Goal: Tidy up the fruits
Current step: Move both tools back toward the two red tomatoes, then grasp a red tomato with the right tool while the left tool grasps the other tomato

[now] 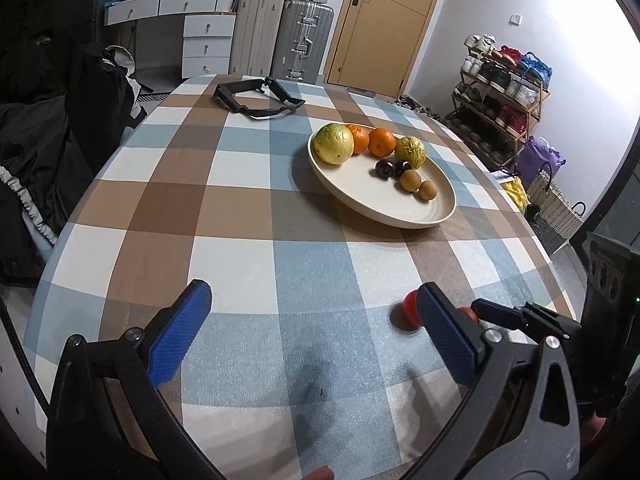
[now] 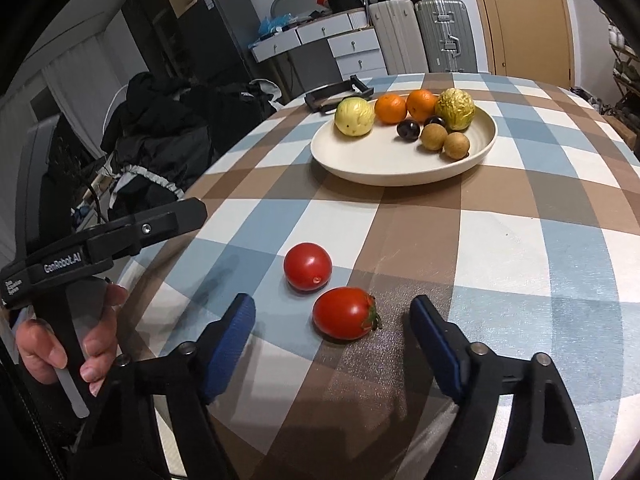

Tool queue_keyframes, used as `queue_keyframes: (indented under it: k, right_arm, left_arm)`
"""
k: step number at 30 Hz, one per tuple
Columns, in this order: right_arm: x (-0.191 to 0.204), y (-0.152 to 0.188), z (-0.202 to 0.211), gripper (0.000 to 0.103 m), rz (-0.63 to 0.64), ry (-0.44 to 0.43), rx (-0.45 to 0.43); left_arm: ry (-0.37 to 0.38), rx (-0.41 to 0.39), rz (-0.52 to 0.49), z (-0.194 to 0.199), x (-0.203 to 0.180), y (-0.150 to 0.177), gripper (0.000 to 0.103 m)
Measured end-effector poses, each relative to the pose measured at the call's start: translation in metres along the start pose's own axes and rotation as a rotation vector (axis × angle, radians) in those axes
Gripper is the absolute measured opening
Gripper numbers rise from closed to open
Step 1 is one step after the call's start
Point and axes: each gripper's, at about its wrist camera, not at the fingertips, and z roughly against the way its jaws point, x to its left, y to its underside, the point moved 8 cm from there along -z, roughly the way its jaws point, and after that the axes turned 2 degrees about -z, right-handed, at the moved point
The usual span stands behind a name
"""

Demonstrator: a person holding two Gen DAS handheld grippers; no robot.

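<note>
A cream plate (image 2: 380,168) (image 1: 384,208) on the checked tablecloth holds two yellow-green fruits, two oranges (image 2: 391,109), two dark plums and two brown kiwis (image 2: 434,137). Two red tomatoes lie on the cloth in the right wrist view: a round one (image 2: 307,266) and an oval one with a stem (image 2: 345,313). My right gripper (image 2: 333,320) is open, its jaws on either side of the oval tomato without touching it. My left gripper (image 1: 316,306) is open and empty; one tomato (image 1: 410,312) shows behind its right finger. The left gripper's body (image 2: 104,236) shows at the left of the right wrist view.
A black strap-like frame (image 1: 256,98) lies at the table's far end. Dark clothes are piled on a chair (image 2: 160,140) left of the table. Suitcases (image 1: 280,36), drawers and a door stand behind; a shoe rack (image 1: 500,92) is at the right.
</note>
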Motion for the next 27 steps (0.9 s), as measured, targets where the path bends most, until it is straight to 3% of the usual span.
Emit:
queue_keyframes:
  k: [9,27]
  right_arm:
    - [-0.002,0.005,-0.003,0.033,0.017,0.029,0.019]
    - [-0.030,-0.004,0.024,0.033,-0.011,0.060,-0.066]
  left_arm:
    - [0.002,0.016,-0.003,-0.003,-0.003,0.001,0.102]
    - [0.027,0.106,-0.107,-0.034,-0.041,0.005,0.102]
